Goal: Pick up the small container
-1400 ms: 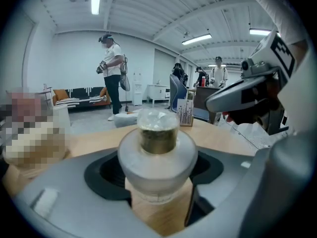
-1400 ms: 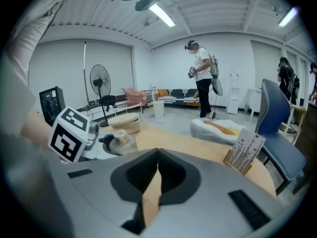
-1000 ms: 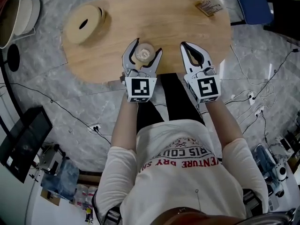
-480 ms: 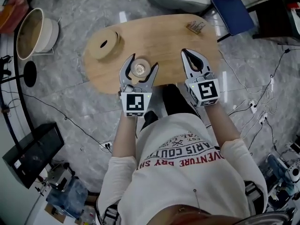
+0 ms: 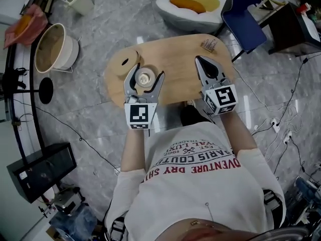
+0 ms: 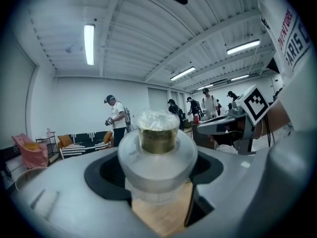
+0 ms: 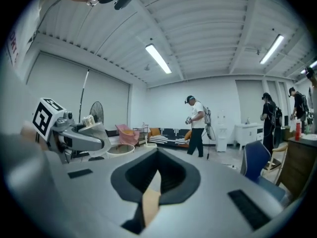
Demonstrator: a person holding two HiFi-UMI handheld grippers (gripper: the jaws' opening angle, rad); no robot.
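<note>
The small container [image 5: 145,77], a clear jar with a pale lid, sits between the jaws of my left gripper [image 5: 147,72], over the near left part of the oval wooden table [image 5: 180,54]. In the left gripper view the small container [image 6: 158,133] fills the hollow between the jaws, with wood showing below it, and the left gripper [image 6: 159,192] is shut on it. My right gripper [image 5: 204,63] hovers over the table's near right part, shut with nothing in it. The right gripper [image 7: 151,202] shows only a thin slit of wood between its jaws.
A round wooden disc with a hole [image 5: 125,64] lies on the table's left end and a small packet [image 5: 209,44] at its far right. Around the table stand a blue chair [image 5: 246,14], a white beanbag [image 5: 193,6] and a cream bucket [image 5: 55,46]. Cables cross the floor.
The head view has pulled back, so the table looks smaller and more of the room shows. Both grippers keep their poses; the left still holds the container.
</note>
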